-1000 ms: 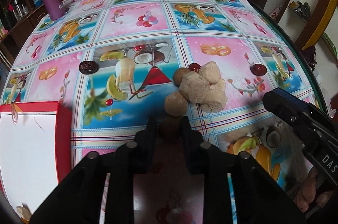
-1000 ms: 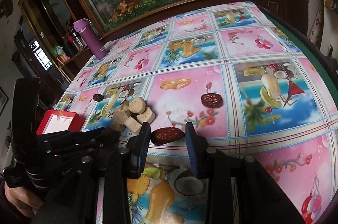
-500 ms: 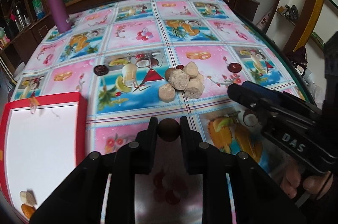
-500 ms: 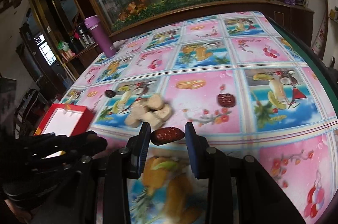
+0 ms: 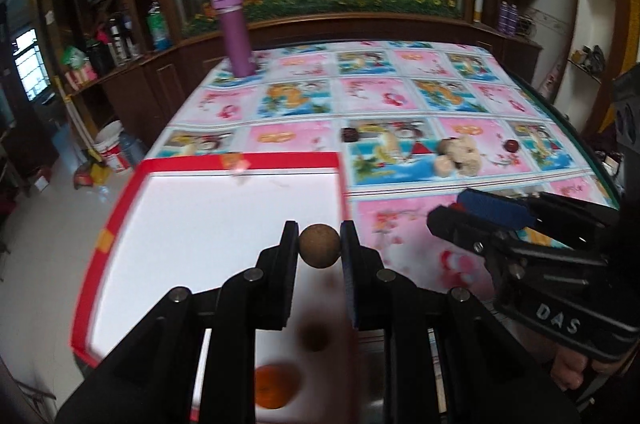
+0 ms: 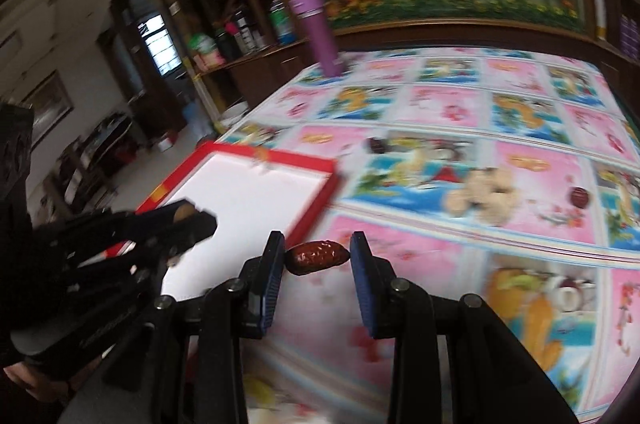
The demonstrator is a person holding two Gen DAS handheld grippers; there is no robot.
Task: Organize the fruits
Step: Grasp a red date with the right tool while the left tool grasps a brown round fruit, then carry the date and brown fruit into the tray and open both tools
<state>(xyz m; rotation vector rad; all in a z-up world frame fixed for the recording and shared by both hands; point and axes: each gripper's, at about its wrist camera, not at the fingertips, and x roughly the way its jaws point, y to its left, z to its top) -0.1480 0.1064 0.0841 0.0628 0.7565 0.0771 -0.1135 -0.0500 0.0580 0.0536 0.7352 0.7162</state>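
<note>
While both grippers carry fruit, the red-rimmed white tray (image 5: 224, 207) has come beneath them.
Left gripper (image 5: 319, 244) fingers clench a round brown fruit (image 5: 319, 246); right gripper (image 6: 318, 256) grasps a wrinkled red date (image 6: 316, 257), tray at ten o'clock: drop-off looks imminent.

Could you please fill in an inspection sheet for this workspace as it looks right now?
Surface: table under a fruit-print cloth.
Job's things: red-rimmed tray; orange fruit in it; pale lumps and two dark dates on the cloth.
Clutter: purple bottle.
Grippers: left claw shut on a brown ball; right claw shut on a red date.
Cables: nothing seen.
Surroundings: wooden shelves, plant mural, buckets.
</note>
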